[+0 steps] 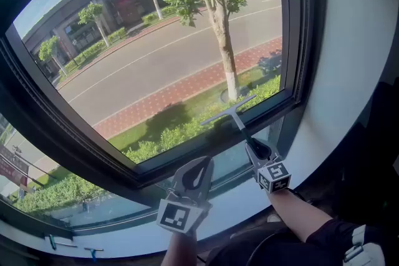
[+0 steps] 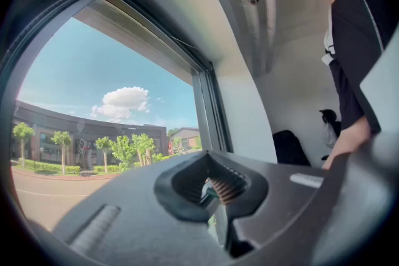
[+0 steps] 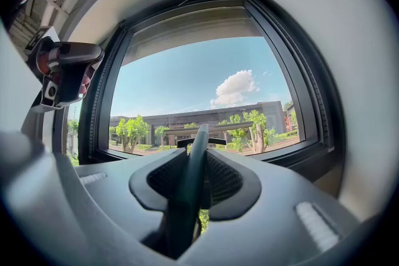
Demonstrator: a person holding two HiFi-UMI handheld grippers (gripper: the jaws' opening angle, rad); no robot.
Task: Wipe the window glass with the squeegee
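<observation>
One squeegee [image 1: 240, 126] (blade [image 1: 225, 111] by the glass [image 1: 156, 53]) is clamped in the right claw [image 1: 256, 148].

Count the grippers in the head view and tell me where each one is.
2. The left gripper is low at centre, jaws shut, empty. The right gripper is just to its right, clamped on the squeegee. None appears hidden.

The dark T-shaped squeegee [image 1: 229, 110], its slim handle clamped in the right tool [image 1: 254, 149], has its blade slanted across the lower right of the clear window glass [image 1: 156, 59].
</observation>
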